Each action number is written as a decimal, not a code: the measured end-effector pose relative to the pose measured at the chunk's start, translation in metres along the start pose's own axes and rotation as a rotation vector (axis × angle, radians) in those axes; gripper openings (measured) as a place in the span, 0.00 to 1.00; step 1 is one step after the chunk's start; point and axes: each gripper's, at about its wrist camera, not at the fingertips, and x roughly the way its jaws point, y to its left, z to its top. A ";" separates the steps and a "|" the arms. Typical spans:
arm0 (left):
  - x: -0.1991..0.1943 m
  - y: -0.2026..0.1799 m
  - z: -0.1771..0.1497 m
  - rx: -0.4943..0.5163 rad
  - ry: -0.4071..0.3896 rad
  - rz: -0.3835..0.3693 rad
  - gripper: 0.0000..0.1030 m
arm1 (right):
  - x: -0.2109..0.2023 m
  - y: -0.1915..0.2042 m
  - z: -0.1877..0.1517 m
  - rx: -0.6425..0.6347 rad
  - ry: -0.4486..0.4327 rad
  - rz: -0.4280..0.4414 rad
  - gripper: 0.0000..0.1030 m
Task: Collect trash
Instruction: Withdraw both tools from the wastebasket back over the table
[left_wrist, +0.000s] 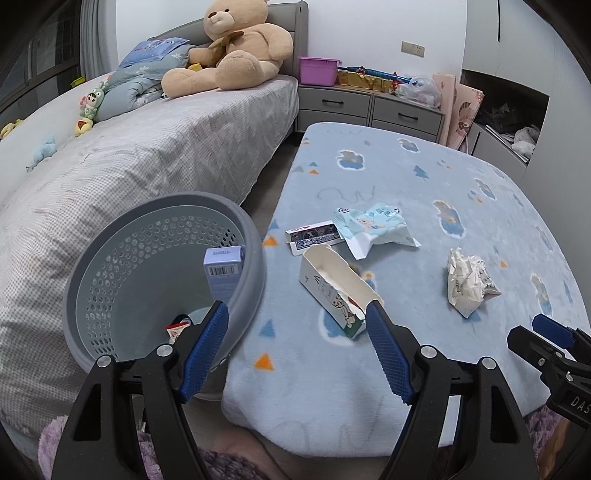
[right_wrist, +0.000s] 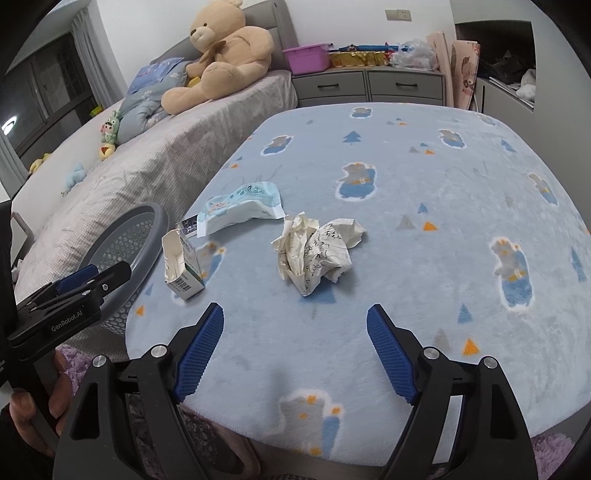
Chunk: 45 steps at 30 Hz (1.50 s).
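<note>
Carton (left_wrist: 334, 291) lies flat, open end probably twd basket (left_wrist: 110, 295).

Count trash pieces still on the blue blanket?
4: torn white carton nearest the basket, dark card pack behind it, pale blue wrapper partly over that pack, crumpled paper to the right. More could hide under the wrapper.
</note>
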 end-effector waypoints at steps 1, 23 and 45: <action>0.001 -0.002 0.000 0.001 0.002 0.000 0.71 | 0.000 -0.001 0.000 0.000 -0.002 -0.001 0.80; 0.009 -0.014 0.005 -0.016 0.022 0.011 0.71 | 0.016 -0.014 0.027 -0.004 -0.022 0.008 0.90; 0.015 -0.007 0.006 -0.049 0.039 0.024 0.71 | 0.045 -0.015 0.032 0.002 0.034 0.023 0.94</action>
